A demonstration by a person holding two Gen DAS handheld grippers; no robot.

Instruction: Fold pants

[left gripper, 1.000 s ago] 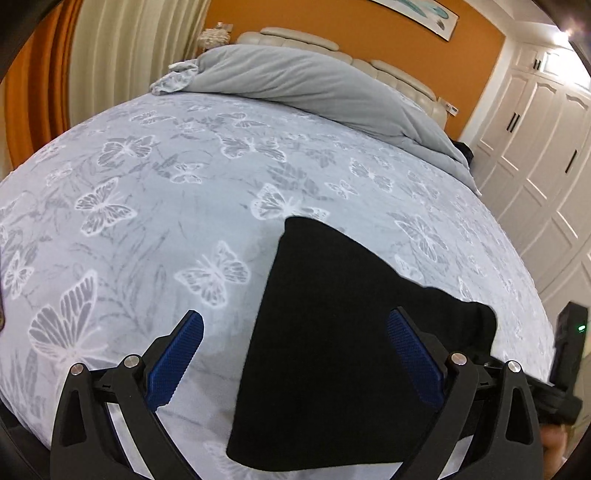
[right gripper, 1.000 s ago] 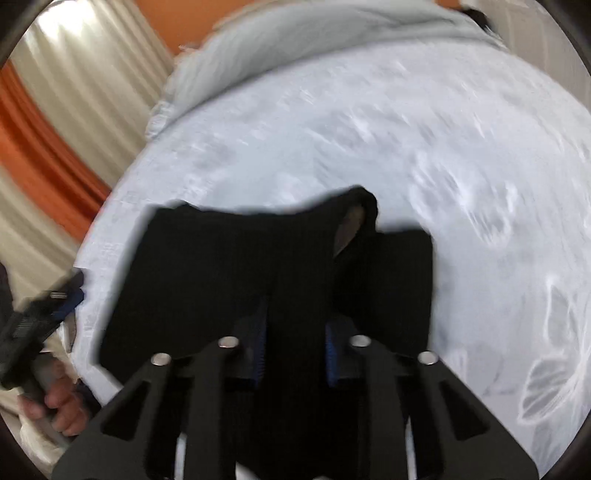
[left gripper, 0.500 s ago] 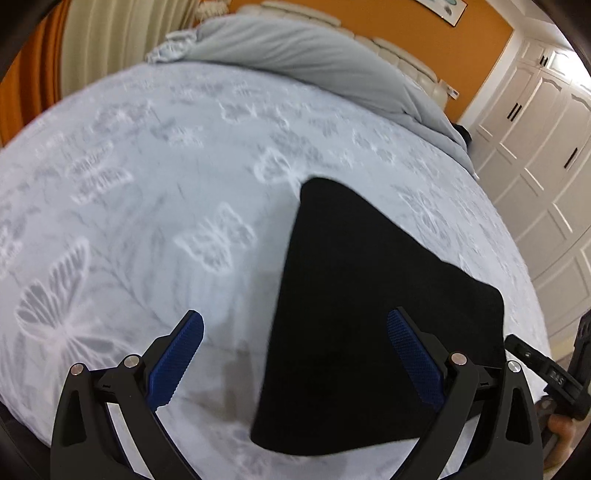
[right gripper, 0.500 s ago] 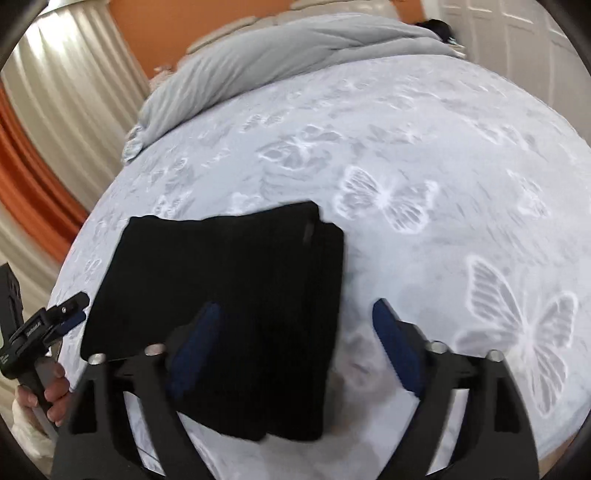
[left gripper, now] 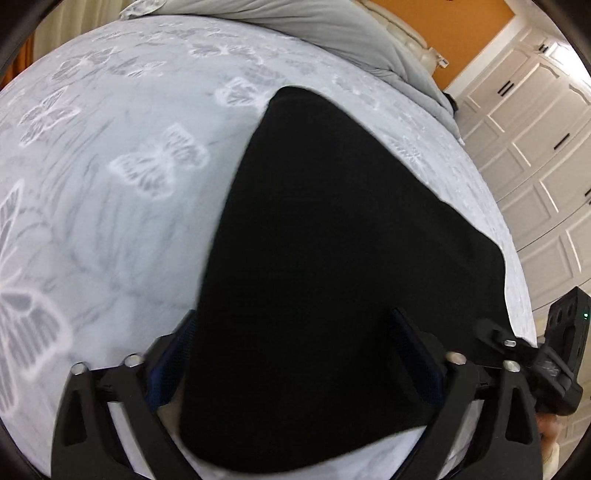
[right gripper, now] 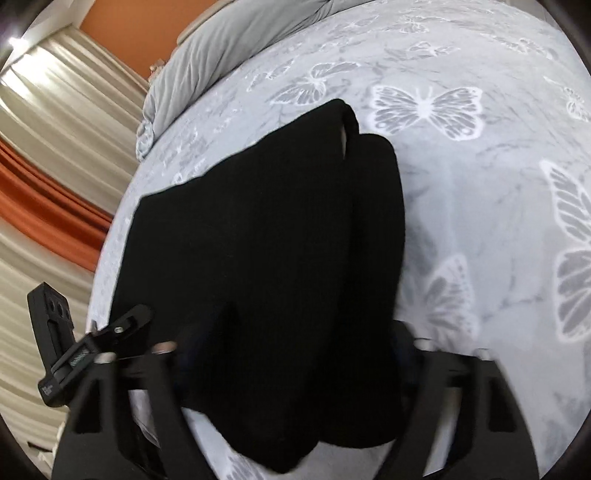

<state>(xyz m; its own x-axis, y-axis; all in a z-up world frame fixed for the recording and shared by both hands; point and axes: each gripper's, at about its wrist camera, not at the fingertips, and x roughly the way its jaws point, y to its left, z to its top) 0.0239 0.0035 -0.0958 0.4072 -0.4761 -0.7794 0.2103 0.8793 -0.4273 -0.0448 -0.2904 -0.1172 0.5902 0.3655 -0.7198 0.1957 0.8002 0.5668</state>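
The black pants [left gripper: 332, 258] lie folded flat on the butterfly-print bed sheet [left gripper: 110, 166]. In the left wrist view my left gripper [left gripper: 295, 354] is open, its blue-padded fingers on either side of the near part of the pants. In the right wrist view the pants [right gripper: 266, 240] show as a folded stack with a rolled edge on the right. My right gripper [right gripper: 291, 347] is open, its fingers spread to either side of the near end of the stack. Each gripper shows in the other's view at the edge [left gripper: 554, 354] [right gripper: 74, 350].
A grey duvet [left gripper: 332, 26] is bunched at the head of the bed by the orange wall. White wardrobe doors [left gripper: 535, 147] stand to the right of the bed. Beige and orange curtains [right gripper: 48, 166] hang on the left.
The right gripper let go of the pants and opened, then both open grippers came down low and close over the folded pants.
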